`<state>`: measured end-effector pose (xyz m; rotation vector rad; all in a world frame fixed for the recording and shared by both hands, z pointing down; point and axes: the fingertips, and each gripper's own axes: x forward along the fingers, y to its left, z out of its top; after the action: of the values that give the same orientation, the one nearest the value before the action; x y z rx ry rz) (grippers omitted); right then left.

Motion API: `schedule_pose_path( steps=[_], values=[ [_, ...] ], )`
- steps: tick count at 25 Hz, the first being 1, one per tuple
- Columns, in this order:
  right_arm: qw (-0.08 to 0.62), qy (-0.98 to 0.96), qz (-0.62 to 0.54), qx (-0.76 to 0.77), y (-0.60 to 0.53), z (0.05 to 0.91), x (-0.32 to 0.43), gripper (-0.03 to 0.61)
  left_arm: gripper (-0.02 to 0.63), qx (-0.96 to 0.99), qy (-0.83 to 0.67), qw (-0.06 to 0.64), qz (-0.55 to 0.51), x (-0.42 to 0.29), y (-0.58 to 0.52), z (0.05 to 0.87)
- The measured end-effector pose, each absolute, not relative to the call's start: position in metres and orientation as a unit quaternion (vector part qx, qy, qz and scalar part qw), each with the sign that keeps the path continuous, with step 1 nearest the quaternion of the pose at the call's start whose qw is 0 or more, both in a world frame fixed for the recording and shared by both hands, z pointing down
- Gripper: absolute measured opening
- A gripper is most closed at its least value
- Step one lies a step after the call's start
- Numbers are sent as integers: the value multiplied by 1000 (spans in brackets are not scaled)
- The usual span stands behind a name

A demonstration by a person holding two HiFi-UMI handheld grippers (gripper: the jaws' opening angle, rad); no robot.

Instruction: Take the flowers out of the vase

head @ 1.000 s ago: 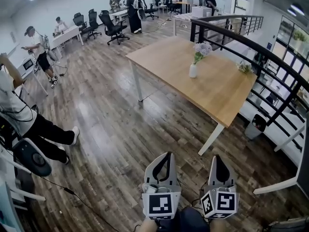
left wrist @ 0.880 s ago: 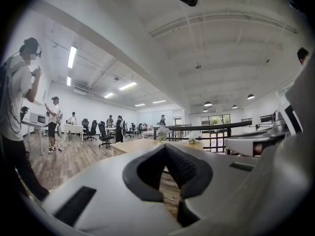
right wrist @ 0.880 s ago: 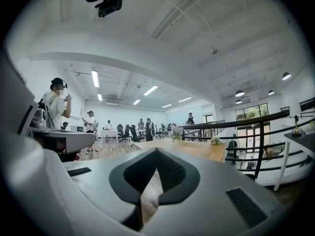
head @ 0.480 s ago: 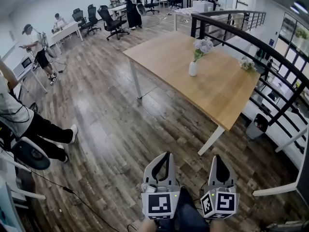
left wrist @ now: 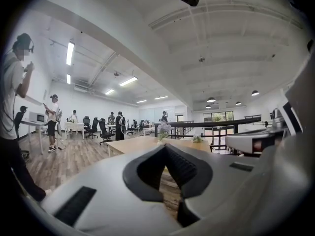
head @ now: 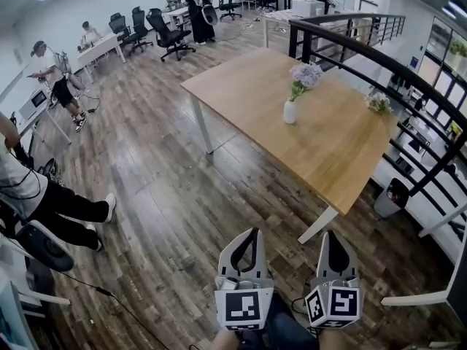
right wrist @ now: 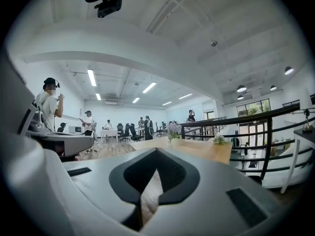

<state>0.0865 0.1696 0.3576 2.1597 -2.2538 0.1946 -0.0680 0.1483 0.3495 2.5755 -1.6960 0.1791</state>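
Observation:
A small white vase point(head: 290, 111) with pale lilac flowers point(head: 305, 75) stands upright on the wooden table point(head: 336, 152), far ahead of both grippers. My left gripper point(head: 255, 232) and right gripper point(head: 328, 234) hang side by side at the bottom of the head view, over the wood floor and well short of the table. Both are shut with nothing between the jaws. In the left gripper view the flowers point(left wrist: 164, 128) show small beyond the closed tips of the left gripper point(left wrist: 165, 145). The right gripper view shows the flowers point(right wrist: 173, 128) past the right gripper point(right wrist: 156, 149).
A second small bunch of flowers point(head: 378, 103) lies near the table's far right edge. A black railing point(head: 379, 64) runs behind and to the right of the table. A dark bin point(head: 395, 194) stands under it. People point(head: 51, 68) and office chairs point(head: 162, 29) are at left and behind.
Both grippers have been carried forward together toward the table, still shut. The table and vase have shifted slightly left and down in the head view.

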Motion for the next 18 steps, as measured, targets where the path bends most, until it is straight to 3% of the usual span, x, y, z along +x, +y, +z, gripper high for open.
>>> schedule_pose_path(
  steps=[18],
  values=[
    [3,-737,65,672,86,358,122,2,35,830,-553,35,66,-19,70,347]
  ],
)
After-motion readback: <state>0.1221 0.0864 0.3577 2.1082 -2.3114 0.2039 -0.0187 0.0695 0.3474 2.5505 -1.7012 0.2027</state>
